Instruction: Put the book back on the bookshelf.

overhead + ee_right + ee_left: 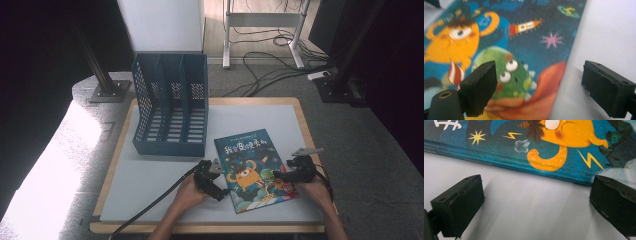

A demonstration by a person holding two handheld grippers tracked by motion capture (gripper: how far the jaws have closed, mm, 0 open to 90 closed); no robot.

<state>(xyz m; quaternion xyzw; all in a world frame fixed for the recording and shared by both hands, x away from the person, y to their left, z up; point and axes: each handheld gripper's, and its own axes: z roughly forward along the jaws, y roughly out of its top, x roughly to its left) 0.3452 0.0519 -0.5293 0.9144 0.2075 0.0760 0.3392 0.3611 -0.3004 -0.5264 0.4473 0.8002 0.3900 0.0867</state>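
A picture book (252, 167) with a blue cover and an orange monster lies flat on the white table mat (150, 185). My left gripper (222, 181) sits at the book's left edge, open. In the left gripper view its jaws (537, 185) stand wide over bare mat, just short of the book's spine (536, 170). My right gripper (282, 176) is at the book's lower right edge, also open. In the right gripper view (539, 66) one jaw hangs over the cover (524, 37) and the other over the mat, with the book's edge between them and nothing gripped.
A dark blue file holder (170, 105) with three slots stands at the back left of the mat, its openings facing up. Bare mat (270, 117) lies behind the book. Cables (270, 65) and stand legs are on the floor beyond the table.
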